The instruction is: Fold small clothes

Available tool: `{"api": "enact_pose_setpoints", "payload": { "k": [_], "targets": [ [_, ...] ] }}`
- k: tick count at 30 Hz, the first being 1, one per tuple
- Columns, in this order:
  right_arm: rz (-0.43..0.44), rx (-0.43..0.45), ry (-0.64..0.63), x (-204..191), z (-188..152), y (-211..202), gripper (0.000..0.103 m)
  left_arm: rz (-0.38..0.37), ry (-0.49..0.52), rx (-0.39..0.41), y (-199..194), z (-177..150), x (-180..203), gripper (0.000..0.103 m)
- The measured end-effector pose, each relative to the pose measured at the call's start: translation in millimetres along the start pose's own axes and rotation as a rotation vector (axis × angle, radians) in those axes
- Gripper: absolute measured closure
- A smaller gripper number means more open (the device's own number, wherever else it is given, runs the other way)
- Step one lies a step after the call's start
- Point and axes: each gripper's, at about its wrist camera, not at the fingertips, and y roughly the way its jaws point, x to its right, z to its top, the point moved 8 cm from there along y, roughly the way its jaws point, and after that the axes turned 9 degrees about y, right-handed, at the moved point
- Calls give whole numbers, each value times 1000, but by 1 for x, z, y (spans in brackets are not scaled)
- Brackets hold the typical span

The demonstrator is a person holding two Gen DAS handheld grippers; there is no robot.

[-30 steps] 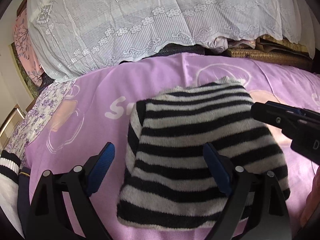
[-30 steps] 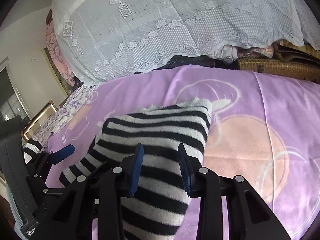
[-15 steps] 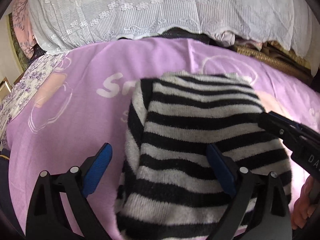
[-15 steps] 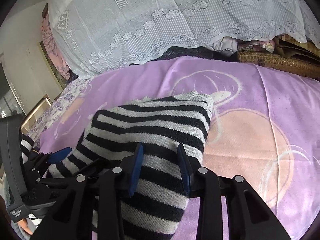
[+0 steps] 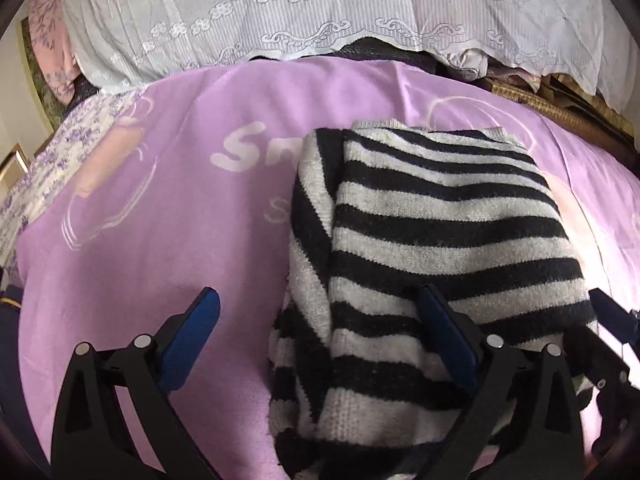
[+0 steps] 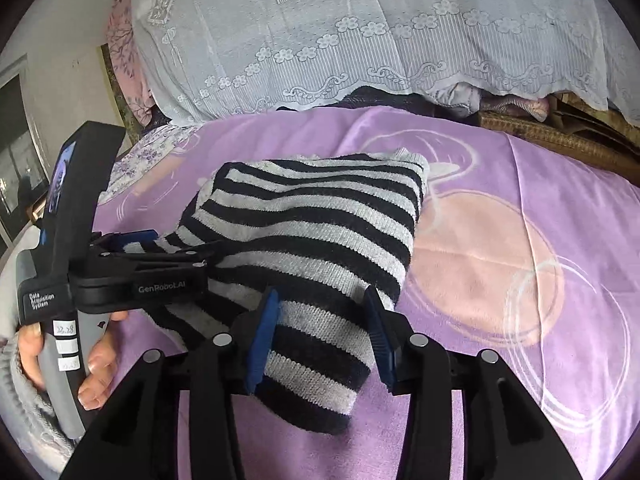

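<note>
A black-and-white striped sweater (image 5: 440, 232) lies folded on the purple blanket (image 5: 160, 220). My left gripper (image 5: 318, 334) stands wide open and is still opening over the sweater's near left edge. One of its fingers (image 5: 444, 332) is above the knit, the other above bare blanket. In the right wrist view the sweater (image 6: 320, 216) runs back from my right gripper (image 6: 320, 334). The right gripper's jaws are opening, and the near right corner lies loosely between the blue pads. The left gripper (image 6: 168, 254) shows from the side, held by a hand (image 6: 96, 360).
A white lace cloth (image 5: 320, 12) covers a tall pile along the back of the bed. A woven mat (image 6: 560, 136) and bundled fabrics sit at the back right. Floral bedding (image 5: 60, 148) borders the blanket on the left.
Both grippers have come down and forward over the sweater's near edge. The right jaws have spread apart from their grip on the corner, and the left jaws have widened a little.
</note>
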Motion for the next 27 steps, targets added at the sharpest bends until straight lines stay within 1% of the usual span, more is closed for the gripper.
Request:
{"api": "enact_pose_setpoints", "payload": {
  "k": [1, 2, 3, 6, 9, 10, 11, 12, 13, 14, 15, 17, 18, 19, 20, 23, 25, 26, 27],
  "targets": [
    [5, -2, 7, 2, 0, 0, 53, -4, -4, 0, 0, -1, 0, 6],
    [6, -5, 19, 4, 0, 2, 46, -15, -12, -2, -1, -1, -1, 8],
    [13, -13, 37, 8, -1, 4, 44, -46, -23, -4, -3, 0, -1, 8],
    [74, -39, 122, 17, 3, 4, 44, -146, -70, 9, -13, 3, -3, 8],
    [75, 12, 117, 15, 15, -8, 44, -206, -98, 54, -28, 12, -5, 8],
    [76, 31, 106, 12, 23, -10, 45, -211, -96, 63, -29, 16, -4, 8],
    [74, 45, 103, 11, 31, -10, 48, -209, -90, 71, -31, 20, -2, 8],
    [70, 56, 111, 10, 40, -7, 54, -195, -80, 74, -30, 26, -1, 8],
    [74, 60, 128, 11, 48, -3, 57, -184, -77, 73, -28, 30, 0, 8],
    [84, 57, 146, 12, 54, 1, 65, -178, -74, 66, -24, 32, 2, 8],
    [104, 44, 181, 13, 61, 11, 72, -178, -68, 47, -16, 33, 6, 8],
    [117, 2, 222, 17, 64, 31, 76, -173, -60, 4, 1, 30, 9, 8],
    [104, -31, 232, 21, 60, 44, 78, -163, -49, -31, 13, 25, 12, 7],
    [109, -48, 239, 25, 54, 57, 78, -156, -41, -53, 23, 21, 14, 6],
    [127, -40, 239, 27, 51, 60, 78, -157, -44, -53, 26, 19, 14, 6],
    [137, -50, 235, 28, 52, 58, 78, -170, -49, -46, 23, 20, 14, 6],
    [150, -36, 250, 29, 50, 52, 78, -195, -68, -50, 21, 16, 13, 6],
    [153, -28, 249, 30, 49, 48, 75, -220, -78, -54, 17, 14, 12, 7],
    [153, -23, 248, 31, 48, 43, 66, -247, -89, -54, 12, 12, 10, 7]
  ]
}}
